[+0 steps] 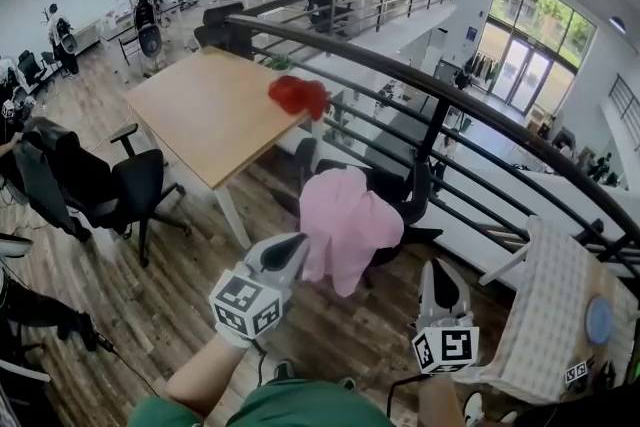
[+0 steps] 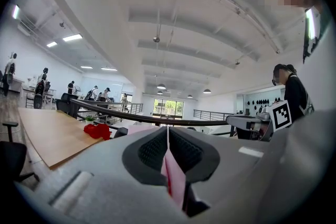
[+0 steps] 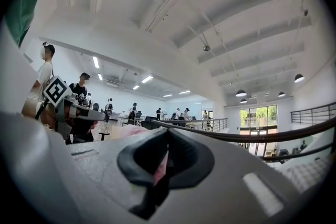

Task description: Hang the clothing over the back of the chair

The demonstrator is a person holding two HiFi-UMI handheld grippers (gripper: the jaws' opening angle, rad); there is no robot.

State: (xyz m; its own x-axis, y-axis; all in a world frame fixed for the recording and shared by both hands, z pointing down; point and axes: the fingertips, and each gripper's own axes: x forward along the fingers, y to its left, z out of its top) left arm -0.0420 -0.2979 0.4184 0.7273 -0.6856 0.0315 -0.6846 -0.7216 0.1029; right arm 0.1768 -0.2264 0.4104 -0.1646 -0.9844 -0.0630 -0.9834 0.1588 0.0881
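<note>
The pink clothing [image 1: 345, 220] lies draped over the back of a black chair [image 1: 418, 200] beside the railing, one tail hanging down toward me. My left gripper [image 1: 297, 245] is at its left edge. In the left gripper view the jaws [image 2: 168, 136] are shut, with a fold of pink fabric [image 2: 175, 178] pinched between the pads. My right gripper [image 1: 436, 267] is by the garment's right edge. Its jaws [image 3: 168, 136] are closed too, with a thin strip of pink [image 3: 159, 170] in the gap. Both grippers point level.
A dark metal railing [image 1: 440, 105] runs diagonally just behind the chair, with a drop to a lower floor beyond. A wooden table [image 1: 205, 110] with a red object [image 1: 298, 95] stands to the left, another black office chair [image 1: 110, 185] beside it. A checked cloth [image 1: 560, 315] lies at right.
</note>
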